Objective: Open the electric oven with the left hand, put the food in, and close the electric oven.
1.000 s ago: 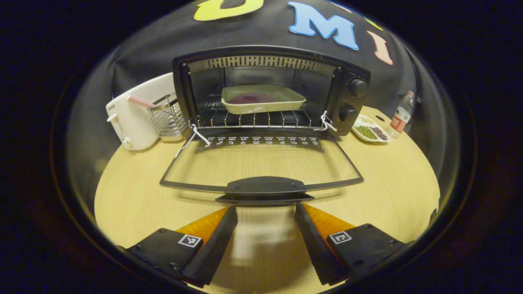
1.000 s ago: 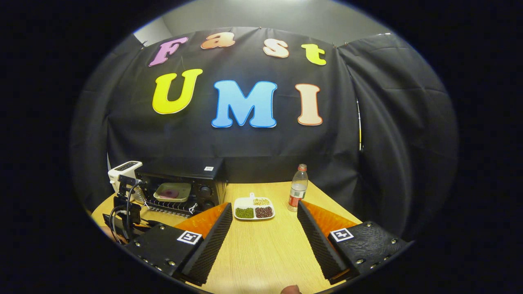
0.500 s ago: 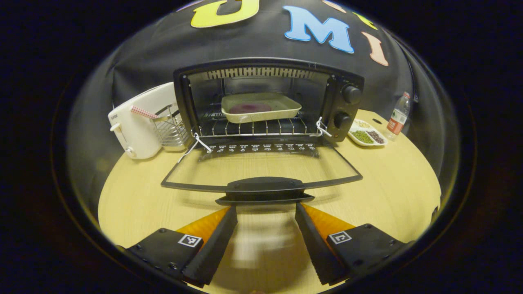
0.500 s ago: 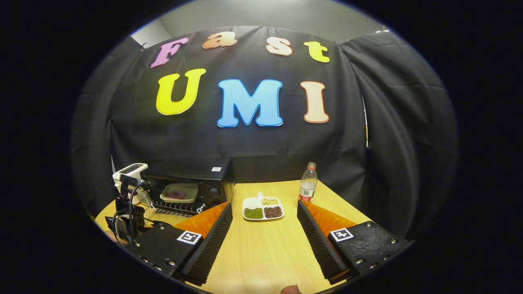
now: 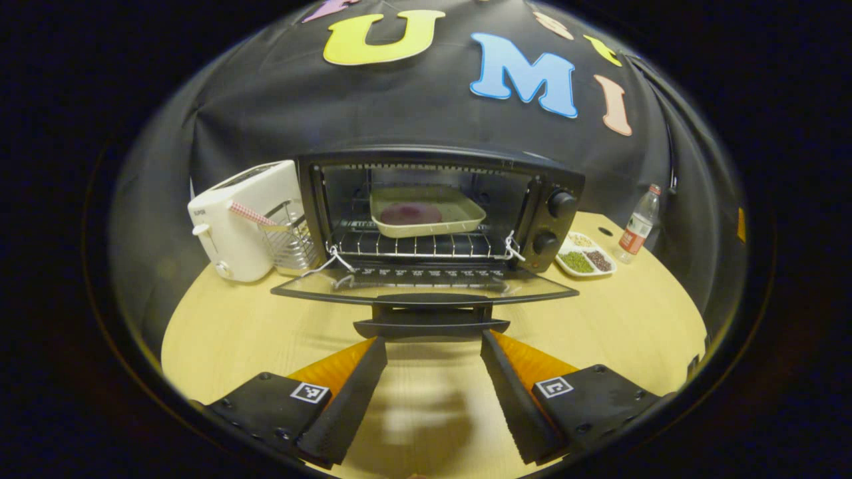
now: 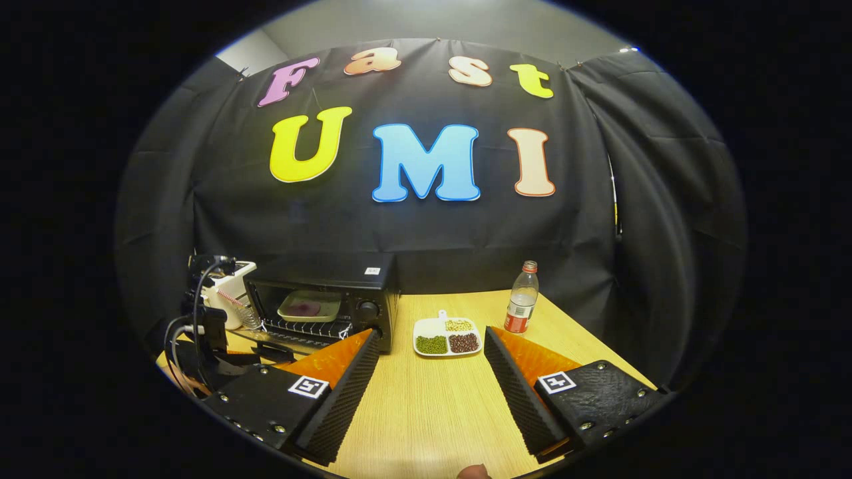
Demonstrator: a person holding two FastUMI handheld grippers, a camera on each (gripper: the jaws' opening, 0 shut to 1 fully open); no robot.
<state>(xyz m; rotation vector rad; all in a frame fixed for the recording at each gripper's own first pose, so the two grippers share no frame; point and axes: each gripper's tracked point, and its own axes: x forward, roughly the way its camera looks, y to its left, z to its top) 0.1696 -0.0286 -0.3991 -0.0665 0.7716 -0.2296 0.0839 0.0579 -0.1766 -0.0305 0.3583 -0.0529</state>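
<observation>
The black electric oven (image 5: 439,199) stands with its glass door (image 5: 426,287) folded down, seen almost edge-on. On the rack inside rests a cream tray with purple food (image 5: 426,213). My left gripper (image 5: 432,340) is open, and the door handle (image 5: 431,320) lies just ahead of its fingertips. In the right gripper view the oven (image 6: 319,299) and the tray (image 6: 309,306) sit at the left, with the left gripper (image 6: 206,332) and its cable in front of them. Over the wooden table (image 6: 432,406) my right gripper (image 6: 431,340) hangs open and holds nothing.
A white toaster (image 5: 239,223) and a wire basket (image 5: 287,234) stand left of the oven. To its right are a white divided dish of beans (image 5: 586,256) (image 6: 446,334) and a plastic bottle (image 5: 637,223) (image 6: 522,299). Black cloth walls the table's far side.
The left gripper view has sunk to door level and tilted up, so the door went from seen from above to edge-on. The right gripper view shifted, sliding the oven rightward.
</observation>
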